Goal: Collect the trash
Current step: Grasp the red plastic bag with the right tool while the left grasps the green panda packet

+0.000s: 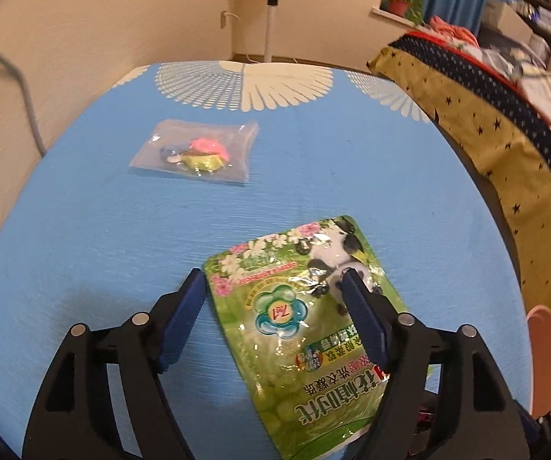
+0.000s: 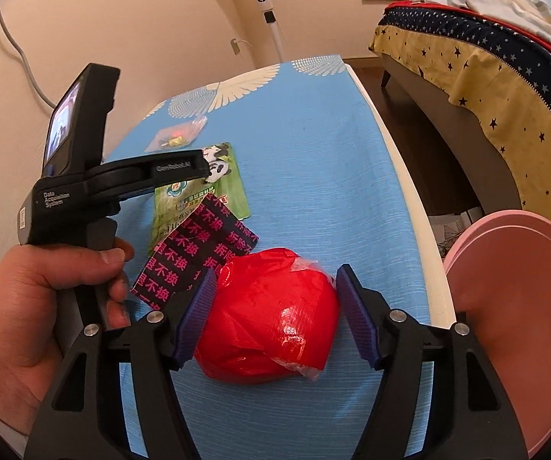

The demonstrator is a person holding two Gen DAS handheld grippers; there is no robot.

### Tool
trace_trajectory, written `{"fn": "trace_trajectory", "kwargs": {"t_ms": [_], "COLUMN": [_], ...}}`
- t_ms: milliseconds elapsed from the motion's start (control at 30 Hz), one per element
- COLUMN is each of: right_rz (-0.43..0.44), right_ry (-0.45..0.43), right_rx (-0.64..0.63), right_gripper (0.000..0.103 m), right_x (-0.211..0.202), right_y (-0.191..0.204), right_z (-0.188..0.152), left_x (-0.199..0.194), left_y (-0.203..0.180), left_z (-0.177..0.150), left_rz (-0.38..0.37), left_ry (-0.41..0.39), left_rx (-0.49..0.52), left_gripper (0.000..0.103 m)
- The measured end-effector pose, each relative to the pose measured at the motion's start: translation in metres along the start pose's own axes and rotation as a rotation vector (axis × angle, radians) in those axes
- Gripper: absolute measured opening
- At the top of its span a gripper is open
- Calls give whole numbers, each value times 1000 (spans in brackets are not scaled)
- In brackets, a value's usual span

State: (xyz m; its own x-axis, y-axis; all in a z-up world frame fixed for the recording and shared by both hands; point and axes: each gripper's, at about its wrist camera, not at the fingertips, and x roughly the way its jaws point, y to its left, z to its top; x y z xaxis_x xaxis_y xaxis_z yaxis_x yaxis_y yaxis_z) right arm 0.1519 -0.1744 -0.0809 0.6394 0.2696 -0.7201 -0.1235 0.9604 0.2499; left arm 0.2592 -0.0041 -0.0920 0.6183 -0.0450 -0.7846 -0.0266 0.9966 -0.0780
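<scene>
Left gripper (image 1: 275, 280): my fingers stand wide apart over the green pouch (image 1: 306, 329), one blue pad off its left edge, the other above its panda print; I cannot tell whether they touch it.
Right gripper (image 2: 275, 283): my fingers are spread wide around the red wad (image 2: 271, 326); the left pad is at its side, the right pad stands clear of it.
Green pouch: flat on the blue cloth (image 1: 84, 211), near the front edge of the table.
Clear bag (image 1: 195, 151): further back on the cloth, well apart from the pouch, with pink and yellow bits inside.
Black wrapper (image 2: 195, 253): pink lettering, overlapping the pouch's near end, just beside the red wad.
Pink bin (image 2: 517, 306): off the table's right edge, beside my right gripper.
Left hand (image 2: 45, 299): wrapped round the left gripper's handle.
</scene>
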Motion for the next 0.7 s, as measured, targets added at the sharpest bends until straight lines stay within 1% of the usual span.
{"fn": "trace_trajectory", "kwargs": {"t_ms": [33,67,133,167,233,267,300,367,500,533,567,600,700], "right_rz": [-1,-2,-4,-6,-9,-10,-10,-8,-9,-10,-11,-9,4], "right_ry": [0,0,0,-1,-5,-6,-7,-10,-27,-35,-44,-51,-49], "right_rx": [-1,-3,-8,-12,-17,-18,-19,-17,-20,-20,-17,-12,8], "right_gripper": [65,64,63,60,58,50,49,45,36,28,6,0,0], "right_x": [0,0,0,0,-1,-1,-1,-2,-6,-7,-10,-12,-13], "right_y": [1,1,1,2,2,3,3,3,4,4,4,3,1], "right_z": [0,0,0,0,-1,-1,-1,-2,-4,-4,-5,-4,-4], "left_x": [0,-1,-3,-4,-6,-7,-7,-11,-23,-28,-31,-37,-51], "left_y": [-1,-2,0,1,6,8,9,12,15,15,15,16,18], "left_z": [0,0,0,0,-1,-2,-3,-6,-9,-10,-10,-10,-9], "left_rz": [2,6,5,1,-14,-23,-31,-49,-88,-86,-82,-83,-81], "left_ry": [-1,-3,-7,-8,-8,-9,-10,-20,-60,-72,-80,-95,-129], "left_rx": [6,10,12,12,-3,-10,-14,-29,-51,-52,-52,-54,-54], "left_gripper": [62,59,37,27,17,13,12,5,2,2,2,2,1]}}
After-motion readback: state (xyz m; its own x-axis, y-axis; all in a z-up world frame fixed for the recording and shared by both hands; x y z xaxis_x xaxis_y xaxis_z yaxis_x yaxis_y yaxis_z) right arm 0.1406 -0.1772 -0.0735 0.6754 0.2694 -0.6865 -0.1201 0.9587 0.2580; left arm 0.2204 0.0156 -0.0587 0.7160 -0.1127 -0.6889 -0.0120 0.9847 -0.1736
